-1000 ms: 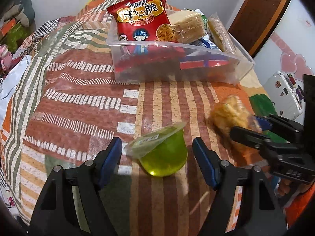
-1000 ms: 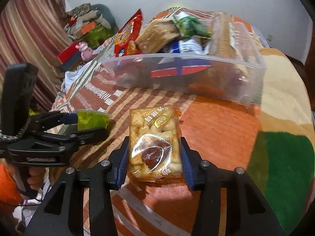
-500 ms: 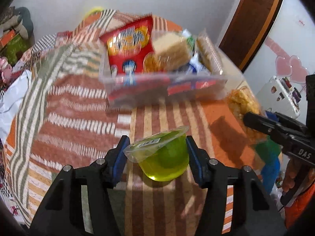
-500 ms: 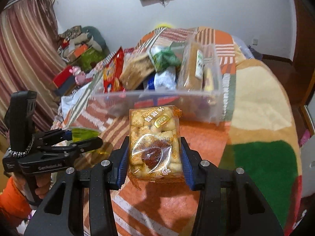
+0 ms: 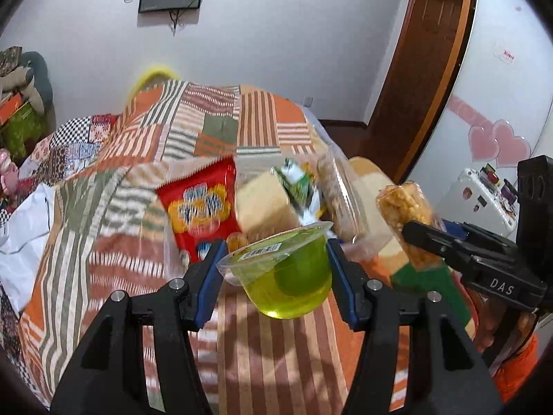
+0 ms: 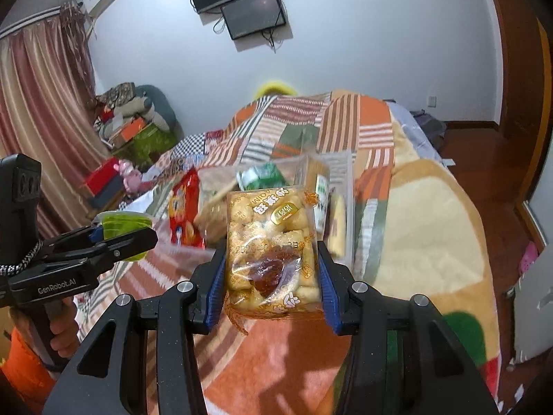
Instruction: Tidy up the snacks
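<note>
Two hand-held grippers are raised above a bed (image 6: 432,207) covered by a patchwork blanket (image 5: 214,121) of orange, brown, green and cream striped panels. Left hand-held gripper (image 5: 276,273): clamped on a green jelly cup (image 5: 287,276) with a clear peel lid, held clear of the blanket. Right hand-held gripper (image 6: 271,276): clamped on a clear bag of golden pastry snacks (image 6: 273,249), also off the surface. Beyond both lies a clear plastic bin (image 6: 345,186) on the blanket, holding a red snack bag (image 5: 200,204), a tan wafer pack (image 5: 262,204) and a green-white packet (image 6: 262,176). Room: pale walls, a wall-mounted screen (image 6: 255,14) with dangling cables, striped curtains (image 6: 38,103) at the left, a wooden door frame (image 5: 425,69) at the right, and reddish wood flooring (image 6: 484,152) beside the bed.
</note>
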Demonstrator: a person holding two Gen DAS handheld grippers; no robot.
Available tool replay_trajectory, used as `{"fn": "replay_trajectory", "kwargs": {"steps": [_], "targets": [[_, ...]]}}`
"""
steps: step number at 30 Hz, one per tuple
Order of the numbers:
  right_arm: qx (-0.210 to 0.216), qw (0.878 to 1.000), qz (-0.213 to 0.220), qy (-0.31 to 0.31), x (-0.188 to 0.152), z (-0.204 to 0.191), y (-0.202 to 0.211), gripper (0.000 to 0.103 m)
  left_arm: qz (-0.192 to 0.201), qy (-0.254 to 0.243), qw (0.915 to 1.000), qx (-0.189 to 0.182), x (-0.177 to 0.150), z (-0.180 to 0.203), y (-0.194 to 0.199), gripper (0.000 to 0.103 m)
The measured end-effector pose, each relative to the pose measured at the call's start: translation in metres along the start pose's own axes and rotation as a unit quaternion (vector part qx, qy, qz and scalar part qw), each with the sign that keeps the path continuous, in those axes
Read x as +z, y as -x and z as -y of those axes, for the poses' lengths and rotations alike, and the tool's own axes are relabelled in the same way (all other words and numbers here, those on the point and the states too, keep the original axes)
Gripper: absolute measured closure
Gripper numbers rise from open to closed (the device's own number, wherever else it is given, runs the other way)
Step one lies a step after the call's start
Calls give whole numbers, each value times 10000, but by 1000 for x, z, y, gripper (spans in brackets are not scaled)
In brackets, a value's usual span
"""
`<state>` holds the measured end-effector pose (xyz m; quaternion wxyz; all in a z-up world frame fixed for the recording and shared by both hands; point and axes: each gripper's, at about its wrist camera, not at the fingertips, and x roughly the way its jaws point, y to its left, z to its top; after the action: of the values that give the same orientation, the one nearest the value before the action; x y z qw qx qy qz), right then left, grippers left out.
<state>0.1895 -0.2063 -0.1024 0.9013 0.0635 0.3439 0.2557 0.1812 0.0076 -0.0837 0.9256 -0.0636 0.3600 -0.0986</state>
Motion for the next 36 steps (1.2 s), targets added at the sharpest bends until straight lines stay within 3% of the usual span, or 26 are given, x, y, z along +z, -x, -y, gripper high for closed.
{"fn": "replay_trajectory", "kwargs": {"steps": [11, 22, 27, 36], "targets": [[46, 9999, 33, -92, 23, -3, -37, 60, 56, 88, 9999, 14, 41, -7, -38, 46], [-17, 9997, -203, -146, 31, 1, -70, 60, -53, 128, 9999, 78, 56, -11, -79, 46], [-36, 9996, -266, -97, 31, 1, -69, 58, -6, 28, 9997, 223, 54, -6, -80, 42], [-26, 9998, -154, 101, 31, -8, -48, 57, 102, 282, 9995, -11, 53, -15, -54, 40]]}}
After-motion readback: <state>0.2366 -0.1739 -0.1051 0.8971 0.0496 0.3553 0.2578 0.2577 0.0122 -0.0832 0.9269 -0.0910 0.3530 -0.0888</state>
